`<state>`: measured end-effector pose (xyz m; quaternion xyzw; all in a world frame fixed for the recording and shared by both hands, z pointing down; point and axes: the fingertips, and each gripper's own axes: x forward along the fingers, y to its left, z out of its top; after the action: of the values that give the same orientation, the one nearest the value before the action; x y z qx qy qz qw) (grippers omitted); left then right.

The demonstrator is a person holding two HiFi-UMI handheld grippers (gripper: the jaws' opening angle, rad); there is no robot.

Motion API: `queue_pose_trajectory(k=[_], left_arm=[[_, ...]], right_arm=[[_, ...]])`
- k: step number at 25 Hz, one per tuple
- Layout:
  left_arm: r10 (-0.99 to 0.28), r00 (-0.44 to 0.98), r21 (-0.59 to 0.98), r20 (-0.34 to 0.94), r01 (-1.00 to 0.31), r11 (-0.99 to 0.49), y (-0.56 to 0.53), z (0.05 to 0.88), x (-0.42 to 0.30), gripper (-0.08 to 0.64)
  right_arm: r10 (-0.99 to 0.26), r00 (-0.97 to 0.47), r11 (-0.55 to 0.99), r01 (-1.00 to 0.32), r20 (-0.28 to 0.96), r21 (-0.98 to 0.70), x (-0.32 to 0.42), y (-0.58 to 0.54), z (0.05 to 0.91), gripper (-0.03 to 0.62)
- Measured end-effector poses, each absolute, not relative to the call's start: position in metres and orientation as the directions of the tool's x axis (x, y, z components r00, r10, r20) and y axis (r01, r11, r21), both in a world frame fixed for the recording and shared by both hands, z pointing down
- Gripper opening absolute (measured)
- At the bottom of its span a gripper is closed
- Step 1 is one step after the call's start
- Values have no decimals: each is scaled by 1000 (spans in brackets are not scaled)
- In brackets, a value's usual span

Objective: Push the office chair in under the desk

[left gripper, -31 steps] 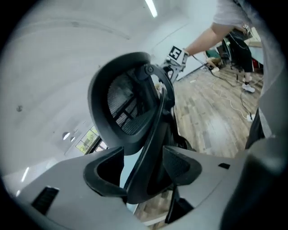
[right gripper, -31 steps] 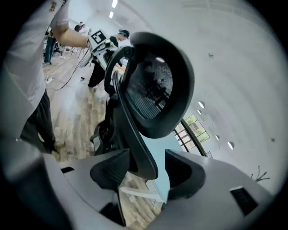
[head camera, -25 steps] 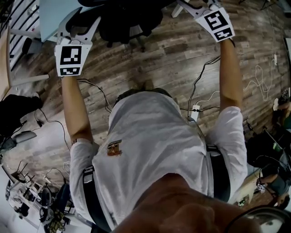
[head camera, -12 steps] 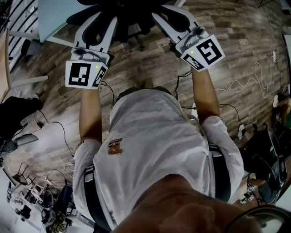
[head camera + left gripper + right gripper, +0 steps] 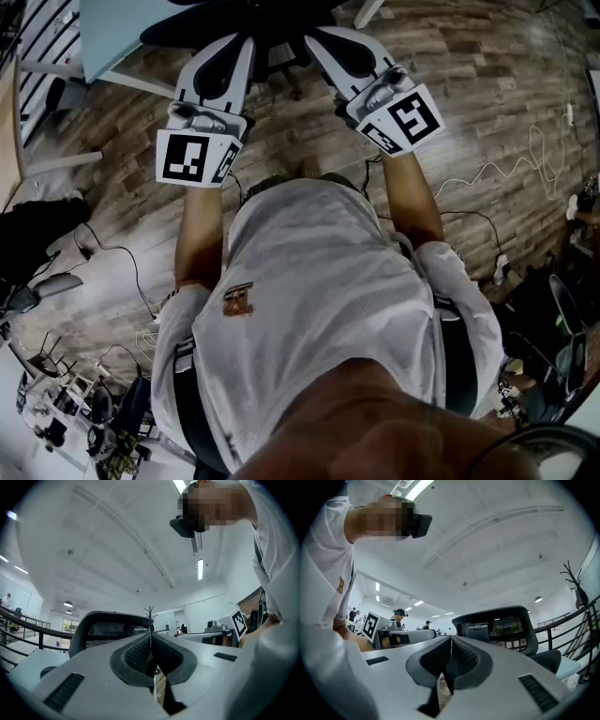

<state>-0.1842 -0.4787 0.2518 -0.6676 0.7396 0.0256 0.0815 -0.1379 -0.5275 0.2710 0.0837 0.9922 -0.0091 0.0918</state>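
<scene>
**Desk:** How do the jaws stand?

**Operator:** Both clenched on nothing. I see the left gripper (image 5: 223, 56) and the right gripper (image 5: 330, 45) side by side over the wood floor (image 5: 469, 112), pads pressed together.

**Desk:** And the office chair (image 5: 272, 23)?

**Operator:** Just past the tips, its mesh backrest (image 5: 506, 625) facing me. I cannot tell if they touch. The pale desk (image 5: 117, 28) lies beyond, to the left.

Head view is dimmish with flat light and soft shadows on the floor (image 5: 469, 112). Strong fisheye bend, bottom foreground blurred. Gripper views are bright, lit by ceiling lights (image 5: 200, 569) with some glare. Black round vignette, warped edges, nearest parts soft.
</scene>
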Motion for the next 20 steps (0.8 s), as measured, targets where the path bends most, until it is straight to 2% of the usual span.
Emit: queue_pose_trajectory(k=[20], left_arm=[[-988,-15,-85,-154,-996,28,-473,253,-164,18]], right_arm=[[191,-967,982,187,-167,34,-136,-490,272,34]])
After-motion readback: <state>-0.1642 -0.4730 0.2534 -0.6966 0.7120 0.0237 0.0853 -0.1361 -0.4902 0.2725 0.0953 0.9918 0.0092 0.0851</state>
